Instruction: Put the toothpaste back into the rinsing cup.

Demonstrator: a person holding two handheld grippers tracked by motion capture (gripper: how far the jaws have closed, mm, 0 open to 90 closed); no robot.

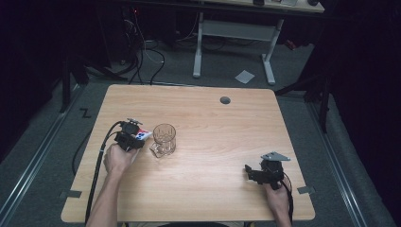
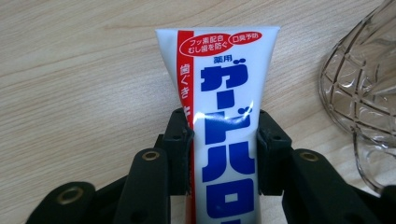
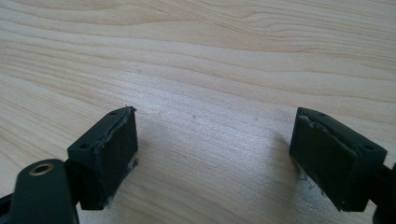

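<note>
L gripper [image 2: 224,140] has its jaws clamped on a white toothpaste tube [image 2: 219,107] w/ blue and red print, at the bench's [image 1: 213,189] left-centre. Clear patterned glass [image 1: 164,138] stands upright just beside the tube's far end. R gripper [image 3: 212,154] sits well apart near the front-right edge, jaws wide and empty over bare wood.

— What is set in the wooden table [image 1: 213,189]?
— A grey round cap [image 1: 225,100], near its far edge.
— And beyond the table?
— A white desk frame [image 1: 234,30] — a paper sheet [image 1: 244,76] lies before it, black cables [image 1: 142,52] to its left.
</note>
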